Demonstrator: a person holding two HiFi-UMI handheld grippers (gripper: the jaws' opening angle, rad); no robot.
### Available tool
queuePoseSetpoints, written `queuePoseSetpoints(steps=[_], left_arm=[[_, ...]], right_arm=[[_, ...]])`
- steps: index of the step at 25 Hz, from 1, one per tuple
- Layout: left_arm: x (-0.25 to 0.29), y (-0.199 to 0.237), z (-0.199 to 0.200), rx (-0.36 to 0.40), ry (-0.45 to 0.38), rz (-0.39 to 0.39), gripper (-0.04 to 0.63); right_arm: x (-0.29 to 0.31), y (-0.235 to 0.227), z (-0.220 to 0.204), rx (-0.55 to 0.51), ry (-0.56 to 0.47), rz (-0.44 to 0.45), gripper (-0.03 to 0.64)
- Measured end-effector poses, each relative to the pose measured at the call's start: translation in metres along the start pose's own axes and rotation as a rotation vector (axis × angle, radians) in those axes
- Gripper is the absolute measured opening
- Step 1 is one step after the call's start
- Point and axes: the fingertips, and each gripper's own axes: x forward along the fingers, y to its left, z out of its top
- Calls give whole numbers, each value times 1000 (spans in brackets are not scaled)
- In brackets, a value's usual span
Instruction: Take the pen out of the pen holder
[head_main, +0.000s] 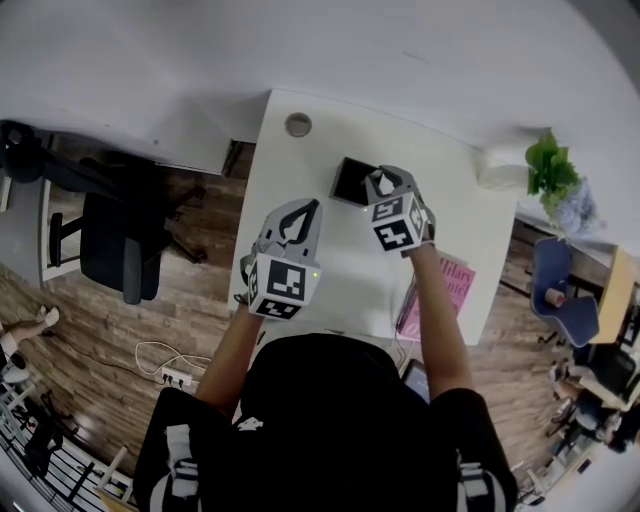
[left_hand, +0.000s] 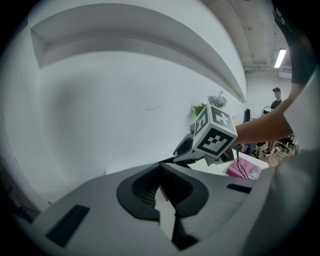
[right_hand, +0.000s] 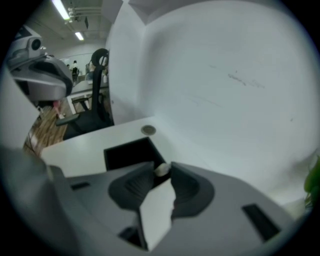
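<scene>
From the head view, a white desk (head_main: 345, 275) stands against a white wall. A black square pen holder (head_main: 350, 180) stands on it near the far side, with a round grey cable port (head_main: 298, 124) beyond it towards the wall. The right gripper (head_main: 378, 182) points steeply down, its tips right over the holder's near right edge. The left gripper (head_main: 306, 210) hangs over bare desk, just left of the holder and nearer the person. A pink book (head_main: 447, 290) lies at the desk's right edge, a green plant (head_main: 548, 165) stands past the far right corner, and a black office chair (head_main: 110, 235) is on the wooden floor to the left.

In the left gripper view, the fingers (left_hand: 145, 187) meet at their tips with nothing between them. They face the white wall. The right gripper's marker cube shows ahead and to the right, with the pink book behind it.

In the right gripper view, the fingers (right_hand: 189, 186) stand only a narrow way apart. The pale top of the pen (right_hand: 161, 170) sits in the gap at their tips, close to both pads. A firm squeeze on it does not show. The pen holder's dark opening lies just beyond, so the pen is at the holder's mouth.
</scene>
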Motion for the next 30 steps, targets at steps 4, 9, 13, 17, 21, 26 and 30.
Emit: queuePoseSetpoints(steps=[4,9,13,17,21,26,30], left_arm=[[-1,-1,2,3,-7,-2,18],[-5,0,-1,5,-1,3,18],[-10,2,-1,10,-5,6,18],[-14,0,1,15,-12,7,18],[-17,-4,3,24,-18,7,18],[-21,-9,6,31,-26,9,18],[-25,-14,11,47,-36,12,18]], right_arm=[[0,2,0,1,2,-1,124],[0,10,1,14,-4,17,112],[-1,17,3,28,-10,32,101],[-4,23,2,49,-14,48,91],[-10,26,5,59,-34,56,80],[-21,30,10,68,-63,68,80],[-34,31,16,86,-97,76,78]])
